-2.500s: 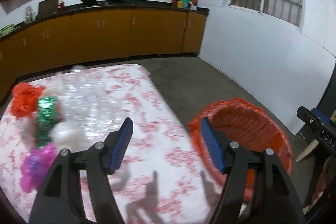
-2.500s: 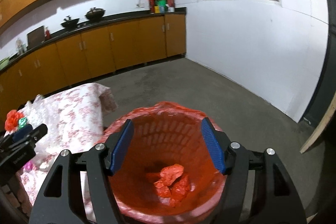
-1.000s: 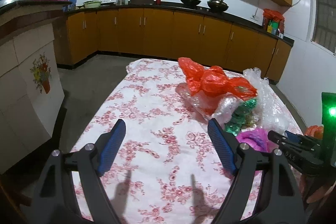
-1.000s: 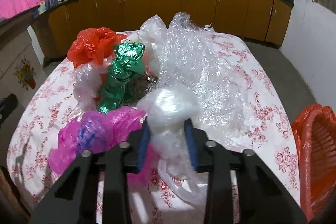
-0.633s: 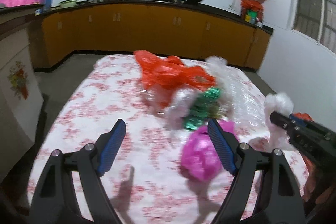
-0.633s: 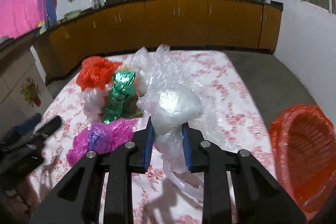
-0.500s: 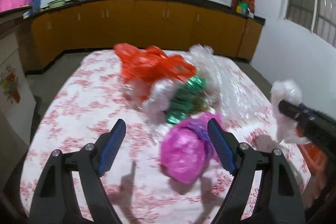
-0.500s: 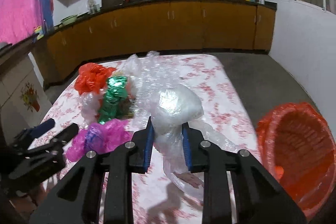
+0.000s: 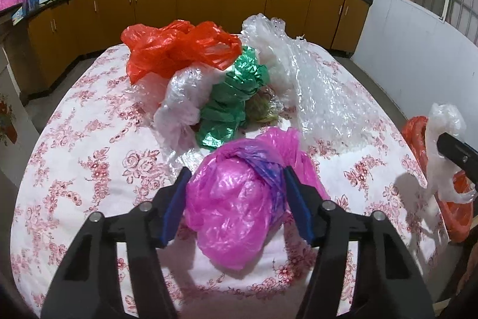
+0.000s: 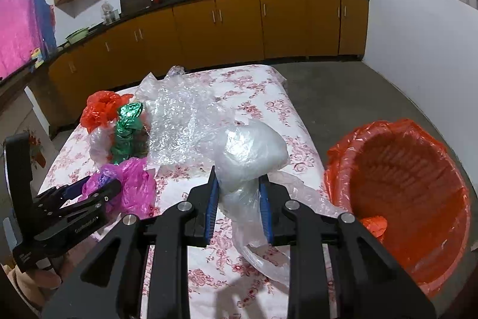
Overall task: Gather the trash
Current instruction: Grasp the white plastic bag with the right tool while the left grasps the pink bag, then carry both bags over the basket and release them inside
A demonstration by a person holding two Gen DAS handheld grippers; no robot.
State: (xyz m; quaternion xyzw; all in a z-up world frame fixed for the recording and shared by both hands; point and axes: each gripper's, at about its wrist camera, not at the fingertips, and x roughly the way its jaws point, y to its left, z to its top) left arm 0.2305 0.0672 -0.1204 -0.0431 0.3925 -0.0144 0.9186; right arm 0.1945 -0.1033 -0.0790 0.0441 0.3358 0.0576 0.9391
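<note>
While the right gripper (image 10: 239,205) pinches a clear bag (image 10: 249,151) and the left gripper (image 9: 236,202) brackets the pink bag (image 9: 236,208) with jaws spread, only the right wrist view shows inside the red bin (image 10: 403,187).

Bright, sharp — fisheye-warped, vignetted edges

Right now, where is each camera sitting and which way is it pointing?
Left wrist: on the left gripper, low over the floral table, facing the cabinets; its own fingers flank the pink bag, and the right gripper's tip shows at the right edge.
Right wrist: on the right gripper, higher, by the table's end, facing the cabinets and the red bin; its fingers pinch the clear bag, and the left gripper shows lower left.
Shared: the pink bag, clear bag, red bin, table and each other's gripper.
</note>
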